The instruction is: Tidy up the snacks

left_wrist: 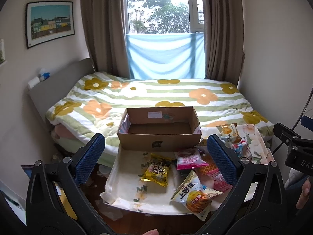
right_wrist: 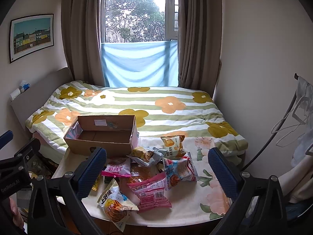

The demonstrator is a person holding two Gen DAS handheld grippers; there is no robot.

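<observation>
The empty cardboard box (right_wrist: pixel 101 137) is sitting at the far edge of the cloth-covered table (right_wrist: pixel 211 178) against the bed, with the snack packets lying just in front of it and to its right. Nearest is a white chip bag (right_wrist: pixel 115 203) reading 上好佳 (with "STICKS" beneath), then a pink packet (right_wrist: pixel 151 192). The left gripper (left_wrist: pixel 156 161) and right gripper (right_wrist: pixel 157 166) are both hovering wide apart, holding nothing.

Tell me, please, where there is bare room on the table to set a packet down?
Free: the cloth left of the yellow packet, before the cardboard box, and the floral cloth right of the pink packet. The box is empty. Crowded: the middle pile.
</observation>
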